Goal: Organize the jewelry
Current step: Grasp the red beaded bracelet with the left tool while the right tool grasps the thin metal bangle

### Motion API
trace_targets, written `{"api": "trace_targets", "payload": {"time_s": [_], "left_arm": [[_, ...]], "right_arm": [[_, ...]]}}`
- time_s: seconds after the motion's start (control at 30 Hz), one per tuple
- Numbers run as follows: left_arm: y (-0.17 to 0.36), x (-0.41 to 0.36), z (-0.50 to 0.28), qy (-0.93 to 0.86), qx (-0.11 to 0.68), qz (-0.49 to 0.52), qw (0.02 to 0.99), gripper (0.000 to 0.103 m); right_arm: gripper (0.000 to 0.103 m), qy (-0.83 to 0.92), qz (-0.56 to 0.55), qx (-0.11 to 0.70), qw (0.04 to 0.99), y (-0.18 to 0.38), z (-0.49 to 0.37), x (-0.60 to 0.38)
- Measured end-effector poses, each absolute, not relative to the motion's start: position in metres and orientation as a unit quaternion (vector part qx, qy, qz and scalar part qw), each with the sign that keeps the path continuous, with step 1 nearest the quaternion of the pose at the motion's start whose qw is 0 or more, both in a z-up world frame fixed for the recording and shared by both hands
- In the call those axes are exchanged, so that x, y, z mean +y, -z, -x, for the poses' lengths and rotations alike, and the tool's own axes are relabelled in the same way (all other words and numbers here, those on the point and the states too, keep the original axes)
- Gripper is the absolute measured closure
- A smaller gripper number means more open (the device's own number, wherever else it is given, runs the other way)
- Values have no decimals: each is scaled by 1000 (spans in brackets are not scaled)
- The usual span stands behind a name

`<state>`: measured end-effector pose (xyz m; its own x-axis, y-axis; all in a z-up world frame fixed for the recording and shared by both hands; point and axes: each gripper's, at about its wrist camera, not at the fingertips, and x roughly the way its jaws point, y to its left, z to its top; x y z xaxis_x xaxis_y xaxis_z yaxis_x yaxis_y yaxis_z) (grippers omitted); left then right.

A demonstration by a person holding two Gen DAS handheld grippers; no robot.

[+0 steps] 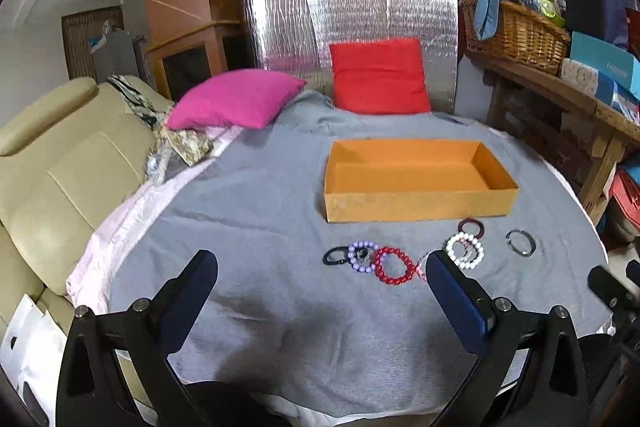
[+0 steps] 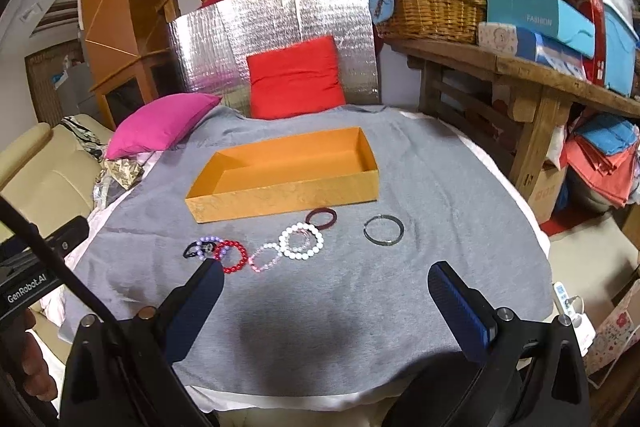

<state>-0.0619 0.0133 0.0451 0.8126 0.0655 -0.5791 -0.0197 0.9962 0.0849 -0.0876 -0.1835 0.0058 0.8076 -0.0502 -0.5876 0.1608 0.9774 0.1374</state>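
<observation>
Seven pieces of jewelry sit in a loose row on the grey cloth (image 2: 440,187), just in front of the orange box (image 2: 288,167), which stands near the cloth's middle. From my left: black ring (image 1: 334,255), purple bead bracelet (image 1: 362,256), red bead bracelet (image 1: 395,265), pink clear bracelet (image 2: 265,257), white bead bracelet (image 2: 301,241), dark maroon ring (image 2: 321,217) almost touching the box's front wall, grey bangle (image 2: 383,229) off toward the right edge. Purple overlaps both black and red; pink touches white.

My left gripper (image 1: 322,277) has its jaws wide apart, holding nothing, above the near part of the cloth; red bracelet lies between the tips, a bit ahead. My right gripper (image 2: 326,285) is also spread wide and empty; pink and white bracelets lie ahead between its fingers, and its left fingertip (image 2: 210,273) overlaps the red one in view.

Box interior looks bare. Pink cushion (image 2: 160,125) at the far left corner, red cushion (image 2: 294,79) at the far edge against silver foil board (image 2: 280,23). Beige sofa (image 1: 60,163) left, wooden bench (image 2: 520,75) with wicker basket (image 2: 432,11) right.
</observation>
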Motion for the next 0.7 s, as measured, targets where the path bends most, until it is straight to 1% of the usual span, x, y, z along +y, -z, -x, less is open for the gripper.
{"api": "trace_targets", "payload": {"time_s": [0.27, 0.5, 0.53, 0.63, 0.7], "left_arm": [[3, 18, 16, 8, 349, -40, 936, 0], [46, 14, -37, 33, 383, -53, 922, 0], [52, 15, -45, 34, 389, -50, 919, 0], [65, 17, -63, 30, 402, -48, 914, 0], [74, 18, -73, 36, 411, -41, 910, 0]], "right_arm": [[0, 48, -129, 340, 930, 29, 47, -222], [0, 56, -175, 398, 899, 78, -19, -265], [1, 60, -175, 407, 894, 85, -28, -269], [8, 78, -162, 445, 877, 105, -57, -277], [9, 79, -158, 462, 869, 116, -74, -283]]}}
